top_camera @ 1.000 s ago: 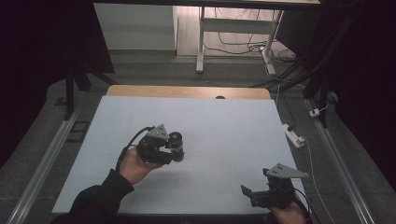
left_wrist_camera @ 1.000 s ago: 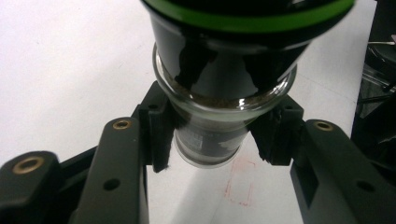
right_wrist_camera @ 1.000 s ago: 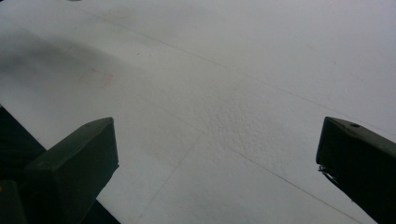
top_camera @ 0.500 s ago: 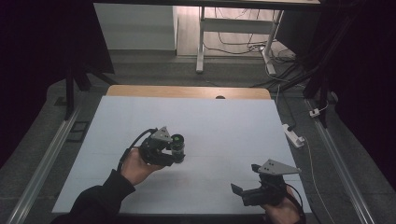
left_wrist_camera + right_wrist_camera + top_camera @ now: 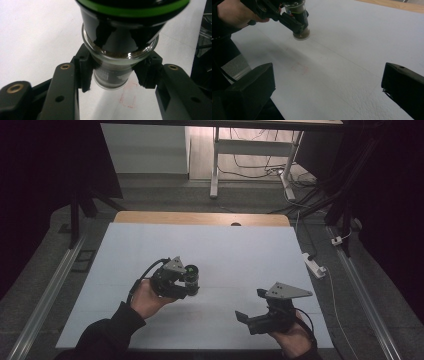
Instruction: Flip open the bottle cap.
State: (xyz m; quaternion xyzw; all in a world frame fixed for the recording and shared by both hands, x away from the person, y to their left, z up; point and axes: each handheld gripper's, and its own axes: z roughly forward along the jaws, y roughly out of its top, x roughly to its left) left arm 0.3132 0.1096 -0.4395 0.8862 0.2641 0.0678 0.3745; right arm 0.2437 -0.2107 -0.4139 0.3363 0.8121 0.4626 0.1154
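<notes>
Two grippers: our left gripper point(image 5: 187, 281) clamps a glass jar point(image 5: 117, 67) between its jaws, steadying it upright. Our right gripper point(image 5: 250, 306) hangs wide open and empty, apparently free to work the jar.

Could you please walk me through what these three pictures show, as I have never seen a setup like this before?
No robot is involved: a person stands at a table covered by a pale sheet and holds a hand tool with two black jaws in each hand.

The high view looks down from above the person's side. The left gripper is near the middle of the sheet, and the right gripper is nearer the front edge.

The other two pictures come from small cameras that ride on the tools and look along their jaws. In the left gripper view, the jaws are closed on a small glass jar with a black, green-ringed top. It seems to hold something brown.

In the right gripper view, the jaws stand wide apart with nothing between them, and the left gripper with the jar appears farther off.
</notes>
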